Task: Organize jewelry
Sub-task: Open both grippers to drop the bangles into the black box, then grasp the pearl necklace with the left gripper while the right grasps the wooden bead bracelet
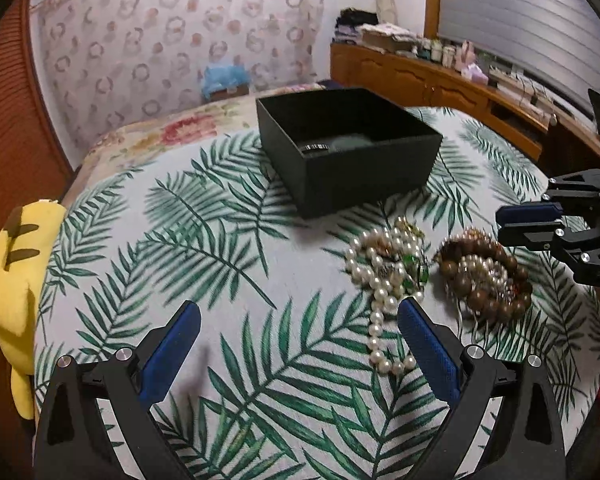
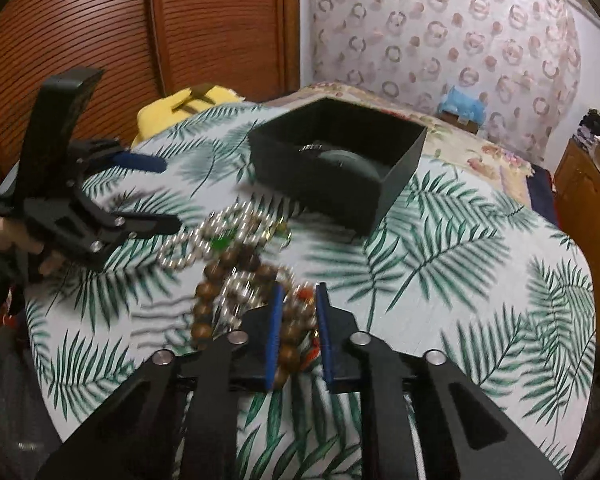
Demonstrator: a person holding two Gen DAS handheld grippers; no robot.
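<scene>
Black and blue-padded, the left claw [image 1: 300, 316] hovers low over the leaf-print cover [image 1: 228, 280] of the bed, its two fingers spread wide apart with nothing between them; its right finger [image 1: 428, 344] sits just beside the trailing end of the pearl necklace [image 1: 380, 276]. In the right wrist view the same claw [image 2: 172, 192] reaches in from the left edge of the bed, tilted on its side so one finger lies above the other, with a bare hand [image 2: 16, 236] gripping its handle. The right claw [image 2: 299, 304] points down at the wooden bead bracelet [image 2: 228, 280], its blue pads drawn close with only a narrow gap, and brown beads show between them; motion blur hides whether the pads actually press the beads. In the left wrist view this claw [image 1: 504, 224] comes in from the right edge, just above the bracelet pile. Pearls and bracelets lie tangled together in a heap near the middle of the bed. Behind them stands an open black box [image 1: 348, 148] holding a dark band. A yellow plush toy [image 1: 12, 280] hangs off the bed's left edge.
</scene>
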